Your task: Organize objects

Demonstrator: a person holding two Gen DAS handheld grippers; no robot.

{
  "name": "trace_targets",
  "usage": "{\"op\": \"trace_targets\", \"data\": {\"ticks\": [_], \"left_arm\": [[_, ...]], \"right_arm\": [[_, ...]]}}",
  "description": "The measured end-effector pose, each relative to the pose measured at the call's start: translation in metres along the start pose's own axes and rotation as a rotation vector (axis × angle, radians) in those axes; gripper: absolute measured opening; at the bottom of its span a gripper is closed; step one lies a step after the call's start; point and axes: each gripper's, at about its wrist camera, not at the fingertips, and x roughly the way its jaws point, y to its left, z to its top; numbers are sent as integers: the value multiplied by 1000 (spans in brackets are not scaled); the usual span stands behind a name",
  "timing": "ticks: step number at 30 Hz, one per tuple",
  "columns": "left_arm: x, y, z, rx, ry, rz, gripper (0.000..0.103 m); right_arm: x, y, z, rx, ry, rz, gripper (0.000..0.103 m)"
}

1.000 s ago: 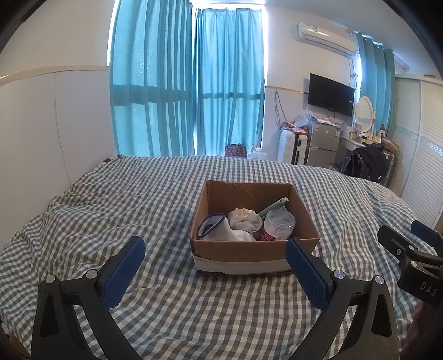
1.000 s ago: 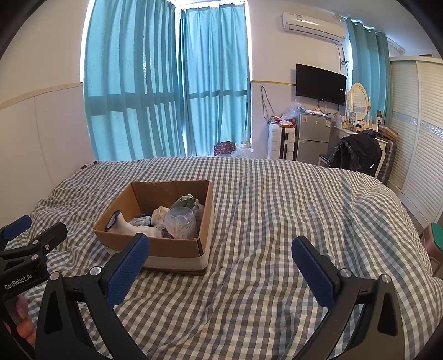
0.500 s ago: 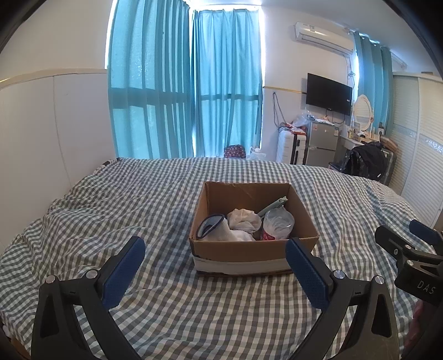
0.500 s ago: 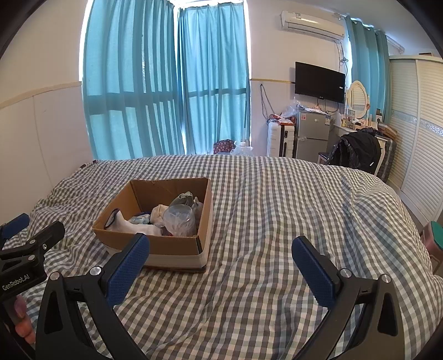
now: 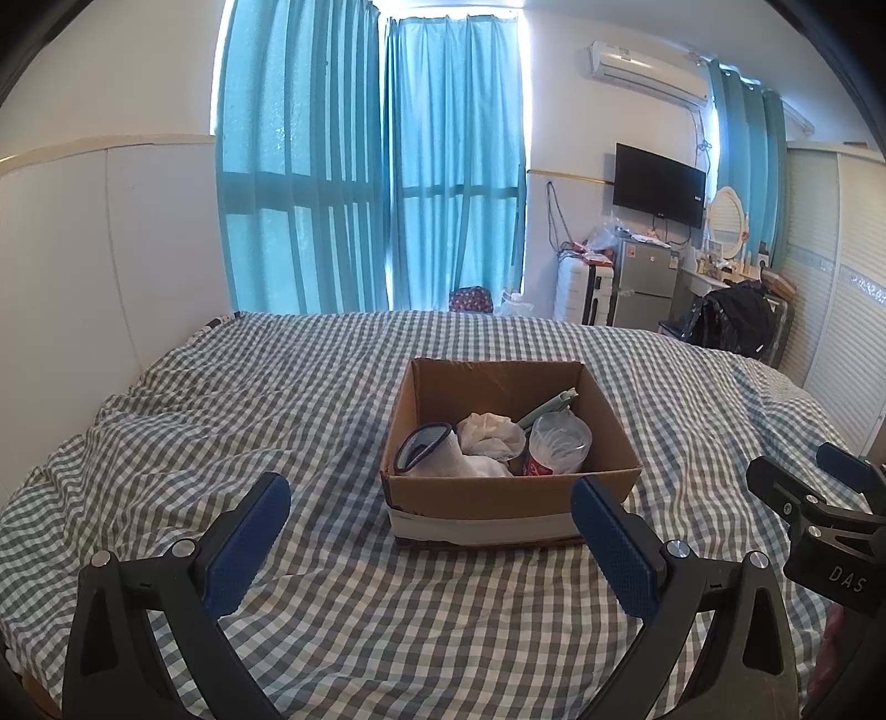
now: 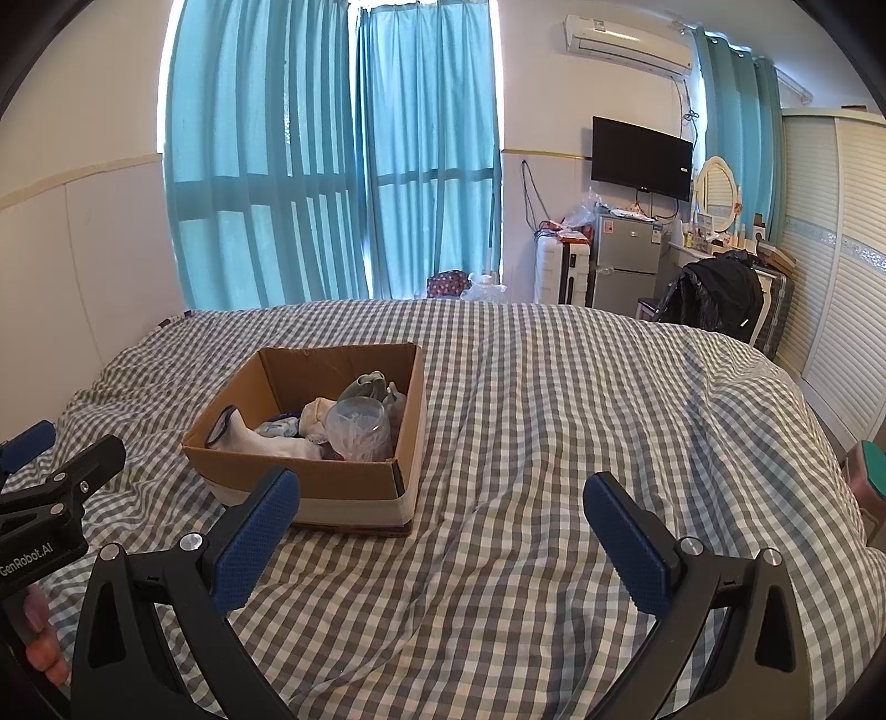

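Still | both hand-held grippers, left (image 5: 429, 523) and right (image 6: 440, 523), spread, empty | cardboard box (image 5: 509, 501) unmoved on bed (image 5: 221, 421)

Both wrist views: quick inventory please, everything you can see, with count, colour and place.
cardboard box: one, brown with a pale taped base, on the bed, open top
plastic bottle: one, clear with red label, in the box, near right corner
white sock: one, dark-trimmed cuff, box near left
crumpled white cloth: one, box middle
pale green item: one, leaning at box rear, kind unclear
bed cover: one, grey-white check, wrinkled
curtains: teal, far window
television: one, black, far wall
air conditioner: one, white, above television
small fridge: one, grey, under television
left gripper: blue pads, open, facing box
right gripper: blue pads, open, right of box
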Motion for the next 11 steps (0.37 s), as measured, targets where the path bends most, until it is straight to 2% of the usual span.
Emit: {"op": "trace_targets", "data": {"ticks": [11], "left_arm": [[-1, 3, -1, -6, -2, 4, 103]], "right_arm": [[1, 3, -1, 1, 5, -1, 103]]}}
